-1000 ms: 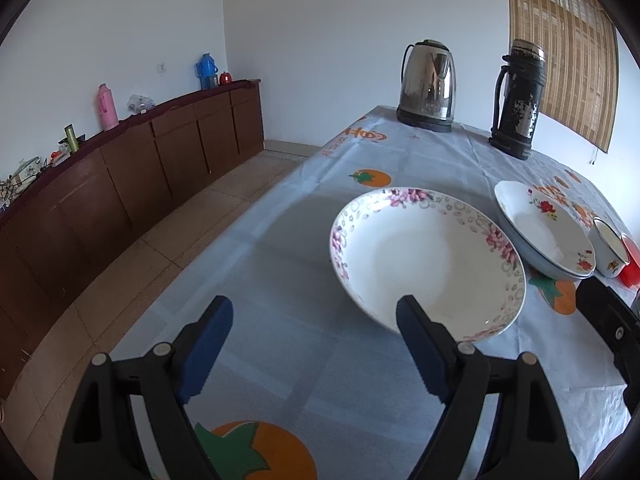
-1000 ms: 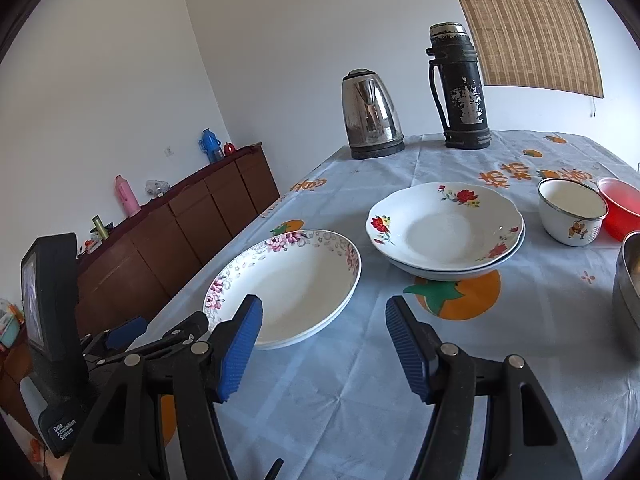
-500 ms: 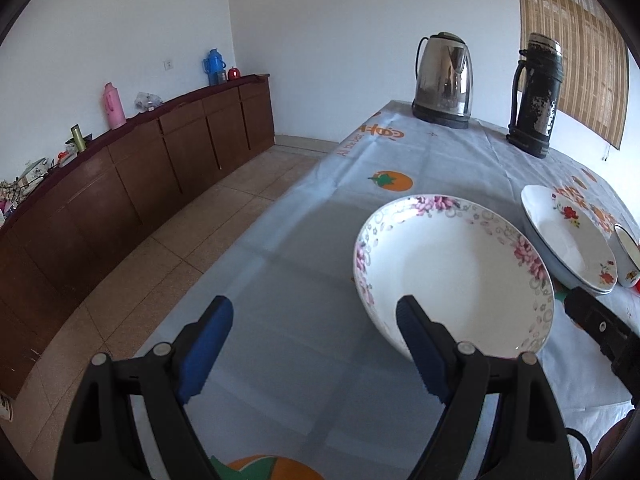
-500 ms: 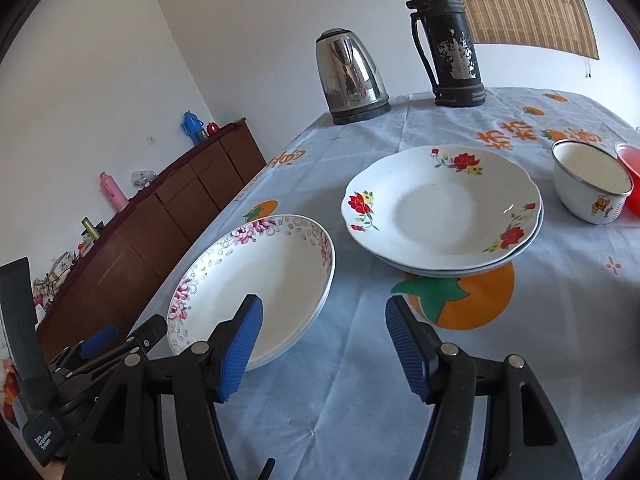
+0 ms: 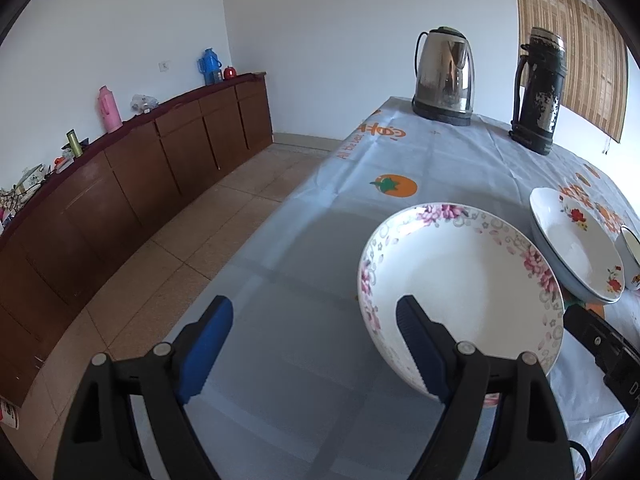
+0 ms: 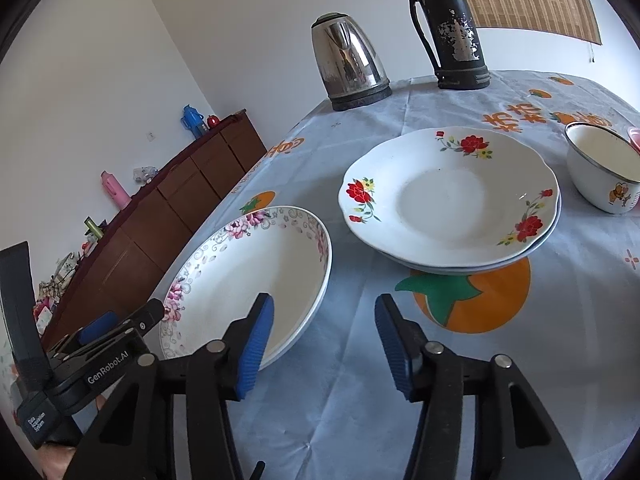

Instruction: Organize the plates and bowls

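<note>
Closing on the pink-flowered plate [image 6: 248, 276] near the table's left edge, your right gripper [image 6: 324, 340] has narrowed but grips nothing; left gripper [image 5: 314, 346] stays wide, empty.

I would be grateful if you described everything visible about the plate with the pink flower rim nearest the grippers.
The pink-flowered plate is a deep, round, glossy white dish, ceramic by its look, with pink blossoms and grey scrolls and circles around its rim. It is empty and seems to rest on another plate, whose edge shows beneath it, on the light blue tablecloth, apart from the red-flowered plates. The right gripper straddles its near rim, jaws just closing but not pressing on it. The left gripper is open, one finger in front of the plate.
</note>
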Motion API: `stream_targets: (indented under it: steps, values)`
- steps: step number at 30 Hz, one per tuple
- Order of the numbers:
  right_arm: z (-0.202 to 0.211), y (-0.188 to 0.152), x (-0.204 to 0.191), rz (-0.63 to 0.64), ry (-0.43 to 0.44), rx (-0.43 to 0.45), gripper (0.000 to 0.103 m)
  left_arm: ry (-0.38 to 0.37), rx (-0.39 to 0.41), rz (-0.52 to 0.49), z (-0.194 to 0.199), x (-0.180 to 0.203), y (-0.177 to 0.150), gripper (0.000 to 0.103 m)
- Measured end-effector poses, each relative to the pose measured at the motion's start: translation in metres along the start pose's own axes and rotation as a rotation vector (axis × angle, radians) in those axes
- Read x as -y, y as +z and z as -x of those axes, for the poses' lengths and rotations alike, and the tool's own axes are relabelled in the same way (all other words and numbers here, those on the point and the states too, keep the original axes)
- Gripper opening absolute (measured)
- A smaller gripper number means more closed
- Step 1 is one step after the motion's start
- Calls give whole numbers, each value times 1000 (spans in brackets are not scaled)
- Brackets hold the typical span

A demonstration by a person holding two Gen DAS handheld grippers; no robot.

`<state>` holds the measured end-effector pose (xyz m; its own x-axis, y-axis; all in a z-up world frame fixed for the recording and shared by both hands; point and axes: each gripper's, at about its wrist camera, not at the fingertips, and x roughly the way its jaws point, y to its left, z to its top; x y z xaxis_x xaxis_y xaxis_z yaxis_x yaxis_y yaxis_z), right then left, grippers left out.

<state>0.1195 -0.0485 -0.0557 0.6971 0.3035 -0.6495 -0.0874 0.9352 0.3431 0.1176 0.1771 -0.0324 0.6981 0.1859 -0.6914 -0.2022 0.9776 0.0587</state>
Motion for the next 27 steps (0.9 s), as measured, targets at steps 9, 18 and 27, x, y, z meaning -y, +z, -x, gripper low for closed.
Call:
stream_targets:
  steps: [9, 18, 27]
  values:
    - [-17, 7, 2, -48, -1, -37, 51, -81, -59, 23, -24, -1, 17, 82]
    - [-33, 8, 1, -38, -6, -82, 37, -100, -106, -12, -43, 20, 21, 70]
    - [-43, 13, -5, -8, -15, -97, 28, -104, -113, -23, -50, 26, 25, 64]
